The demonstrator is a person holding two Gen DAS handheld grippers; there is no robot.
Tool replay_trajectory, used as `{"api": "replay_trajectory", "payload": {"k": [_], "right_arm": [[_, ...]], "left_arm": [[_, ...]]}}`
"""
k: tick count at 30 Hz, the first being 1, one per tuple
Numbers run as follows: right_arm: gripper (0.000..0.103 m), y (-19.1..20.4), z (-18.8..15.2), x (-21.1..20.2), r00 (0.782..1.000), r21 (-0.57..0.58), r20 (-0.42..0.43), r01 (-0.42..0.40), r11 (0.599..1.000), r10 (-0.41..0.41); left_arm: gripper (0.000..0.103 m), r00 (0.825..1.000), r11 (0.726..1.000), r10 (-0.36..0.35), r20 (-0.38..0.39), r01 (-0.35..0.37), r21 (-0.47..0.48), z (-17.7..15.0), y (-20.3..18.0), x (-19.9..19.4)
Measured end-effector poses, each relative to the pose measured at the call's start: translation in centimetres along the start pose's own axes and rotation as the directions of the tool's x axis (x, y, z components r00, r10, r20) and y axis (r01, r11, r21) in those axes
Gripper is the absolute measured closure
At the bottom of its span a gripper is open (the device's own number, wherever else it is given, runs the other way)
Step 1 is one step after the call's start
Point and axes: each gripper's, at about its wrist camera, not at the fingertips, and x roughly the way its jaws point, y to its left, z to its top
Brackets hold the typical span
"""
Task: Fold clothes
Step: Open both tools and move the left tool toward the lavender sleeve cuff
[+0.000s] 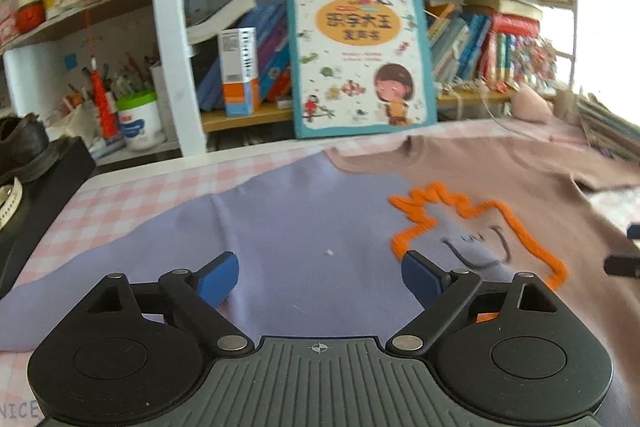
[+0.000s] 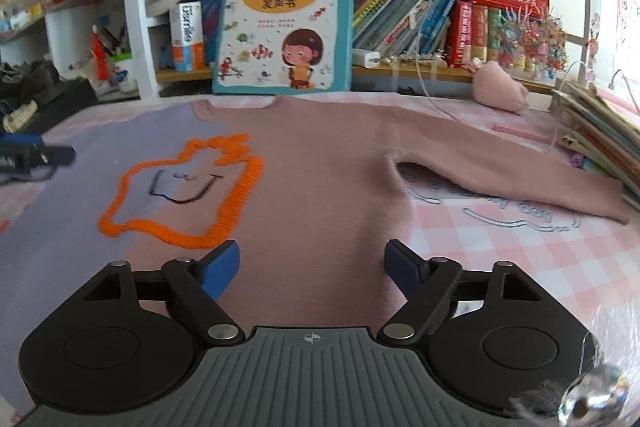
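Note:
A sweater lies flat, face up, on the pink checked tablecloth. Its left half is lilac [image 1: 280, 227] and its right half is dusty pink [image 2: 320, 167], with an orange-outlined smiling face [image 2: 188, 187] on the chest. Its pink sleeve [image 2: 500, 163] stretches out to the right. My left gripper [image 1: 320, 277] is open and empty, just above the lilac half. My right gripper [image 2: 312, 271] is open and empty, above the pink half near the hem. The left gripper also shows at the left edge of the right wrist view [image 2: 36, 155].
A picture book [image 2: 284, 23] leans upright against the bookshelf behind the sweater's collar. A stack of books [image 2: 600, 131] lies at the right by the sleeve end. A pink plush [image 2: 500, 87] sits at the back right. A black box with shoes [image 1: 36, 179] stands at the left.

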Motion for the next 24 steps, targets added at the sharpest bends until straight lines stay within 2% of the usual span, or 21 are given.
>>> {"api": "replay_trajectory", "payload": {"k": [3,8,13,19,24], "right_arm": [[0.022,0.6,0.0,0.0,0.998,0.017,-0.009,-0.060,0.998,0.060],[0.020,1.9,-0.2,0.4,0.993,-0.038,-0.037,-0.115,0.993,0.114],[0.020,2.5,-0.5,0.8,0.988,-0.078,-0.050,-0.152,0.985,0.149],[0.020,2.7,-0.4,0.9,0.984,-0.067,-0.043,-0.174,0.983,0.171],[0.018,3.5,0.0,0.6,0.980,-0.106,-0.040,-0.197,0.975,0.194]], "left_arm": [[0.008,1.000,1.000,0.013,0.013,-0.013,-0.008,-0.4,-0.6,-0.4],[0.007,1.000,0.994,0.012,0.008,-0.011,-0.109,-0.1,-0.8,0.4],[0.007,0.999,0.996,0.042,-0.030,-0.044,-0.079,-0.1,-1.5,1.1],[0.006,0.998,0.995,0.047,-0.033,-0.050,-0.086,-0.3,-1.4,0.8],[0.006,0.998,0.994,0.056,-0.035,-0.059,-0.095,-0.2,-1.4,1.0]]}}
